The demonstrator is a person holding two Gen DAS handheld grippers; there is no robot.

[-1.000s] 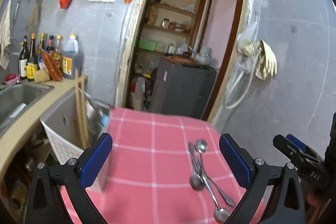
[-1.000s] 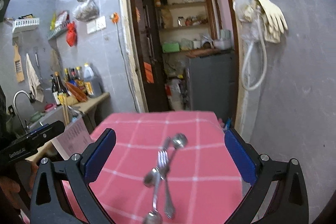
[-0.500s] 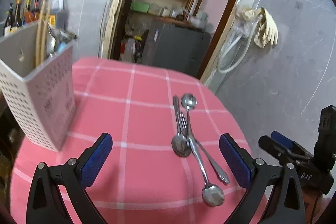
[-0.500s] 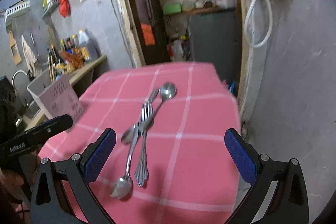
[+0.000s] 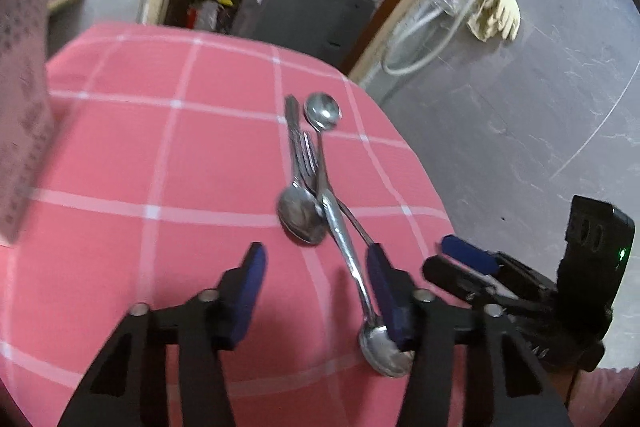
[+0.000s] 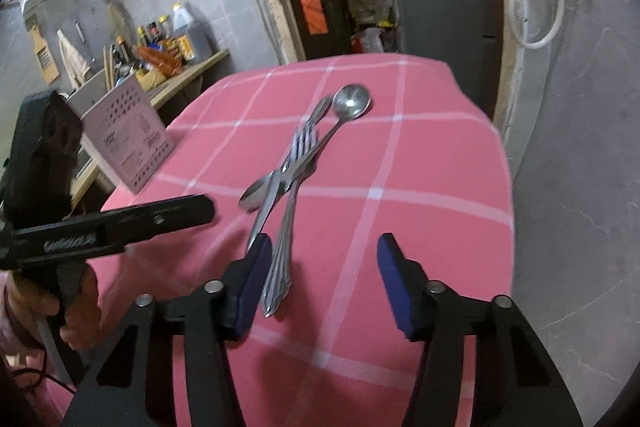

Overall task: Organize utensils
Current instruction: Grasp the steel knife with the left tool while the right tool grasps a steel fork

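A pile of steel utensils lies crossed on the pink checked tablecloth (image 5: 120, 155): a fork (image 5: 306, 155), a spoon with its bowl at the far end (image 5: 323, 111), one with its bowl in the middle (image 5: 301, 215) and one with its bowl nearest me (image 5: 386, 353). My left gripper (image 5: 316, 267) is open and empty, low over the cloth, its right finger beside the near spoon. My right gripper (image 6: 324, 255) is open and empty, its left finger next to the fork's handle (image 6: 280, 267). A perforated white utensil holder (image 6: 128, 143) stands at the table's left edge.
The table (image 6: 440, 187) ends close to a grey wall on the right. A doorway with shelves and a grey cabinet (image 5: 304, 15) lies beyond. A counter with bottles (image 6: 176, 47) is at the left. The left gripper also shows in the right wrist view (image 6: 120, 219).
Both grippers have dropped lower and moved in toward the utensil pile, and their fingers have narrowed but stay open. The utensil holder has slid to the left edge of the left wrist view.
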